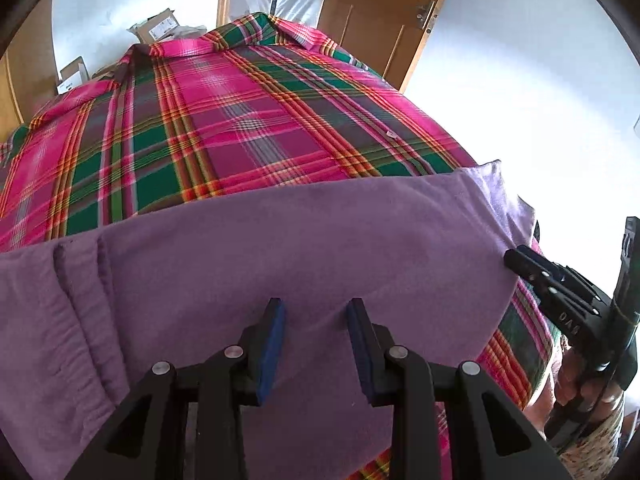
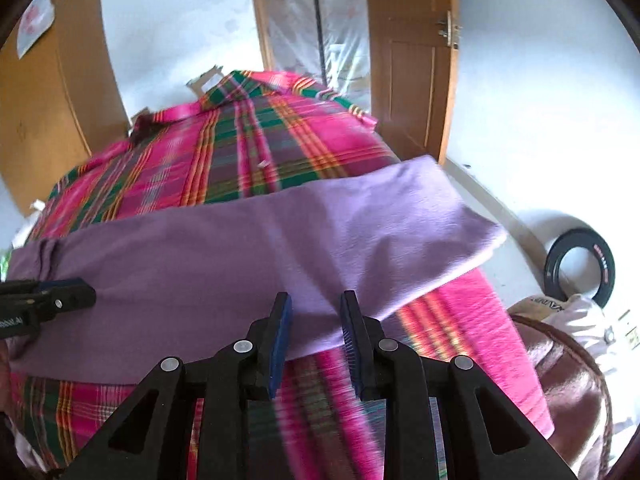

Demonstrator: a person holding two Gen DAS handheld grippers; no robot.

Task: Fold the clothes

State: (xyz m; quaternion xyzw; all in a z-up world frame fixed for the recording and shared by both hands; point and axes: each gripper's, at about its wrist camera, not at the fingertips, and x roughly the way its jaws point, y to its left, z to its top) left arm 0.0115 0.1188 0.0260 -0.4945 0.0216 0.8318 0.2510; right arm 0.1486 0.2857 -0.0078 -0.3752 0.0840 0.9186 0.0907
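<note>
A purple garment (image 1: 304, 240) lies flat in a long band across a bed covered with a pink and green plaid sheet (image 1: 240, 120). My left gripper (image 1: 316, 312) stands open just over the garment's near part, with purple cloth showing between its blue pads. My right gripper (image 2: 316, 304) is open too, over the near edge of the purple garment (image 2: 260, 248), where it meets the plaid sheet (image 2: 460, 312). In the left wrist view the right gripper (image 1: 520, 260) sits at the garment's right edge. The left gripper (image 2: 68, 294) reaches in over the left end in the right wrist view.
Beyond the bed stand a wooden door (image 2: 412, 60) and a wardrobe (image 2: 52, 100), with cardboard boxes (image 1: 160, 26) against the wall. On the floor to the right lie a black ring (image 2: 580, 268), a white bag (image 2: 580, 316) and a brown cushion (image 2: 568, 392).
</note>
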